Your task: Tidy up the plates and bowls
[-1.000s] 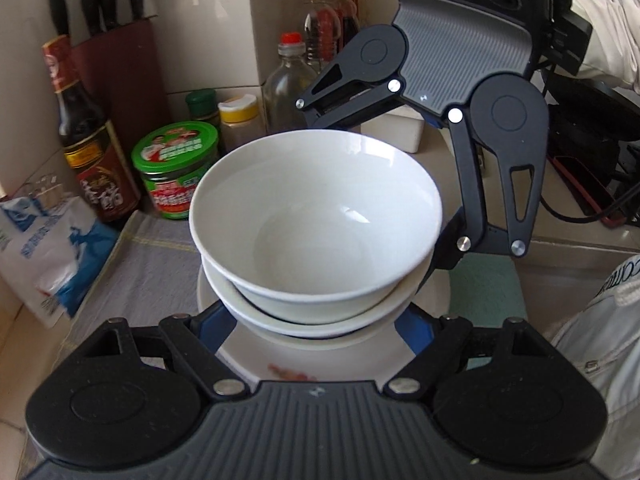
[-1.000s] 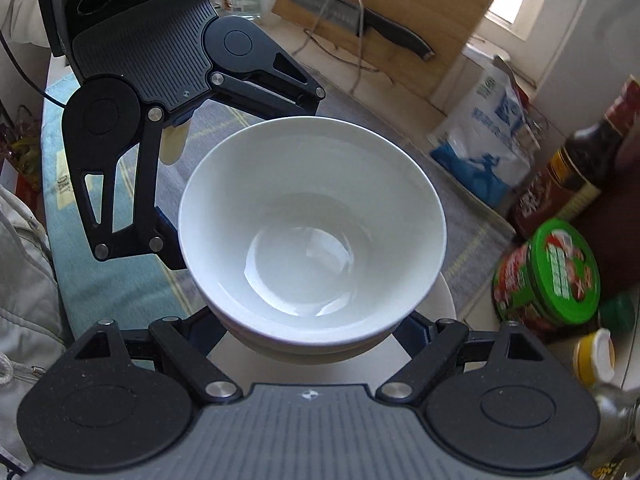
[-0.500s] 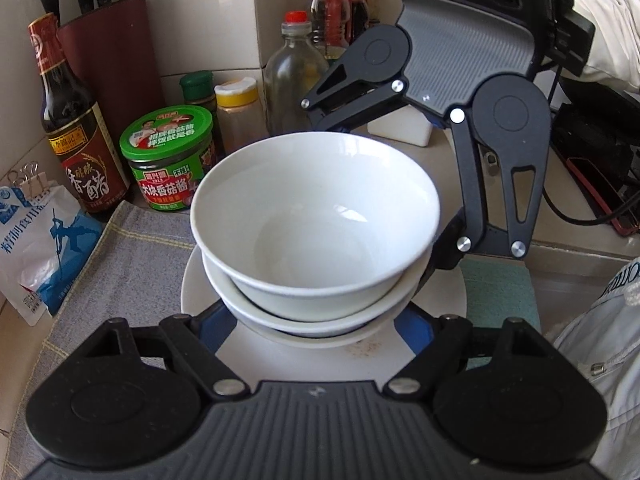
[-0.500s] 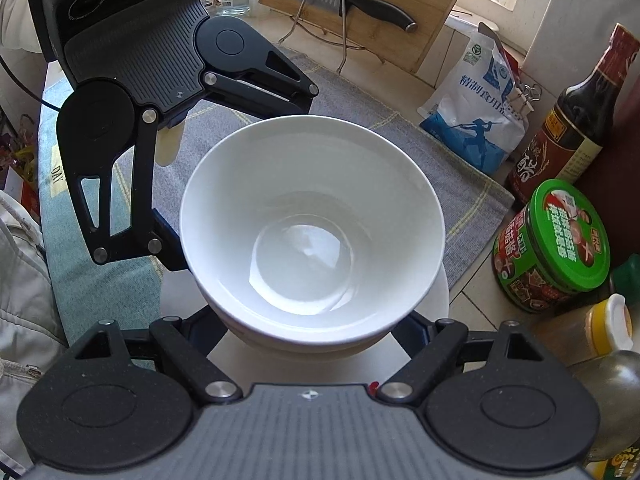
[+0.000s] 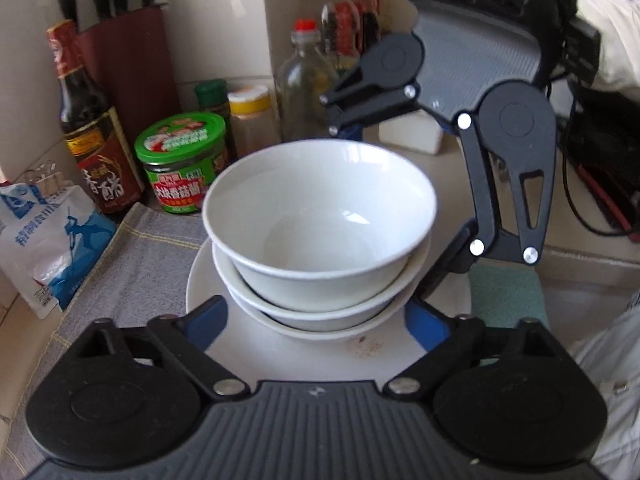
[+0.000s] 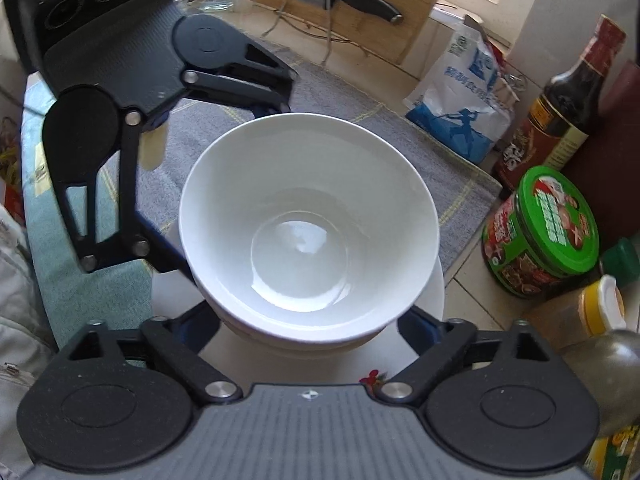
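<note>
I have both grippers on opposite sides of the stack of bowls (image 5: 320,240), which sits on a white plate (image 5: 208,280) on the grey mat (image 5: 152,248) near the counter's back edge. The left gripper (image 5: 316,320) and the right gripper (image 6: 308,320) are both opening, the stack between their jaws, pads clear of the plate rim. Neither holds anything. The stack lies straight ahead of each, equally near. The green-lidded jar (image 5: 180,160), sauce bottle (image 5: 88,128) and salt bag (image 5: 48,240) crowd the wall side, so I judge any withdrawal should go up and back.
</note>
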`<state>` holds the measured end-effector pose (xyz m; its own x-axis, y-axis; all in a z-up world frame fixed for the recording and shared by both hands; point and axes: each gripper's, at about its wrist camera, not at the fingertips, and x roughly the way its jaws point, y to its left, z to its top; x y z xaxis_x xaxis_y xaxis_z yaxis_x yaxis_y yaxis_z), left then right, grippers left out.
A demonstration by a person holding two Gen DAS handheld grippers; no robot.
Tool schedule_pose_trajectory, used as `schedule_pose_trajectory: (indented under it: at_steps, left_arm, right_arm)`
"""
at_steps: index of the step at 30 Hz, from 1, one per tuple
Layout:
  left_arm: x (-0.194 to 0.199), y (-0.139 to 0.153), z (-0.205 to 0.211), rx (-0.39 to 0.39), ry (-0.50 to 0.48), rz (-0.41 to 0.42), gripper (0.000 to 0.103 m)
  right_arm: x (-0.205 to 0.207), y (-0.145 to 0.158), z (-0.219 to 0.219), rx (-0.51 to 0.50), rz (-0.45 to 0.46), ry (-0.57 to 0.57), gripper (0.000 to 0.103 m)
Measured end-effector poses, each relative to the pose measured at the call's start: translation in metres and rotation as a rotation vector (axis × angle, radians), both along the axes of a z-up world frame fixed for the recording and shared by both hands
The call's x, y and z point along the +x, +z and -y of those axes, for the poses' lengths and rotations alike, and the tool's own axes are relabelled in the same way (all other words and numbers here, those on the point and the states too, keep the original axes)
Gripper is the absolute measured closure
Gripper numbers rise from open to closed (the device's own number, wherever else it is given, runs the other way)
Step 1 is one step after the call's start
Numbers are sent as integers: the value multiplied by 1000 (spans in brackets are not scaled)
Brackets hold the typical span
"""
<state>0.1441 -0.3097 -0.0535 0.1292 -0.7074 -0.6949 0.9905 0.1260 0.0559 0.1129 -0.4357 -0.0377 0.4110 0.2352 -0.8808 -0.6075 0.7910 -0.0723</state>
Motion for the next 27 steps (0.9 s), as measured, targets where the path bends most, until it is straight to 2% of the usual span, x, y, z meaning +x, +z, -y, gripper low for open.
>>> schedule_pose_trajectory:
  at_steps: [4, 8, 13, 16, 20, 23, 27]
  left_arm:
    - [-5, 3, -21, -24, 46, 21, 4]
    - [-9, 12, -54, -93, 90, -1, 4]
    - [-21, 25, -97, -181, 174, 37, 2]
    - [-31, 38, -119, -220, 238, 86, 1]
    - [-42, 56, -139, -232, 385, 142, 1]
    - [-41, 69, -145, -187, 498, 122, 1]
    - [-37, 83, -155, -173, 573, 53, 1]
  right_arm:
    - [-9, 2, -8, -68, 15, -62, 3]
    - [-25, 10, -25, -138, 62, -175, 3]
    - [-45, 20, -60, -210, 96, -334, 1]
    - [-54, 32, -79, -203, 132, -509, 0]
    - [-68, 48, -98, -146, 182, -853, 0]
    - [-87, 54, -119, -104, 237, -1045, 0]
    - [-109, 61, -149, -37, 315, -1202, 0]
